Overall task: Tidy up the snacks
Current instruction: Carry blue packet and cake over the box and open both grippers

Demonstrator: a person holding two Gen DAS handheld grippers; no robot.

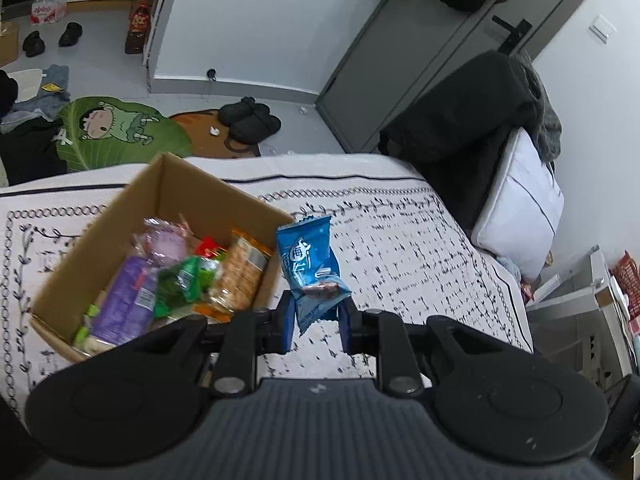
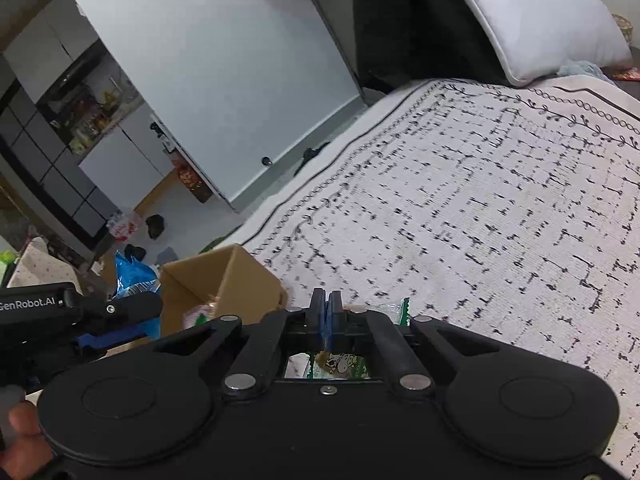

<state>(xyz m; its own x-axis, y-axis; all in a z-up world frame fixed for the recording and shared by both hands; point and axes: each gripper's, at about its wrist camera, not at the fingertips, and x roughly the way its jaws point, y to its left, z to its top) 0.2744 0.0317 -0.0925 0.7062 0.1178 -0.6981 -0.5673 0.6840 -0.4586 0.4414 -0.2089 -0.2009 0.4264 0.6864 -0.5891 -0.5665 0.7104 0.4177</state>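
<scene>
A blue snack packet (image 1: 308,264) stands upright between the blue pads of my left gripper (image 1: 316,312), which is shut on its lower part, just right of the cardboard box (image 1: 160,200). The box rests on the patterned bedspread (image 1: 400,240) and holds several snack packs in purple, green and orange. In the right wrist view my right gripper (image 2: 326,300) has its pads pressed together on a thin green-edged packet (image 2: 340,364), which shows under the fingers. The box (image 2: 224,276), the left gripper (image 2: 92,320) and its blue packet (image 2: 132,276) lie to the left.
A white pillow (image 1: 516,208) and a dark blanket (image 1: 460,120) sit at the bed's far right end. Beyond the bed's edge are a green cartoon floor mat (image 1: 120,128), dark slippers (image 1: 248,116) and a grey door (image 1: 400,60). A person's hand (image 2: 24,432) shows at bottom left.
</scene>
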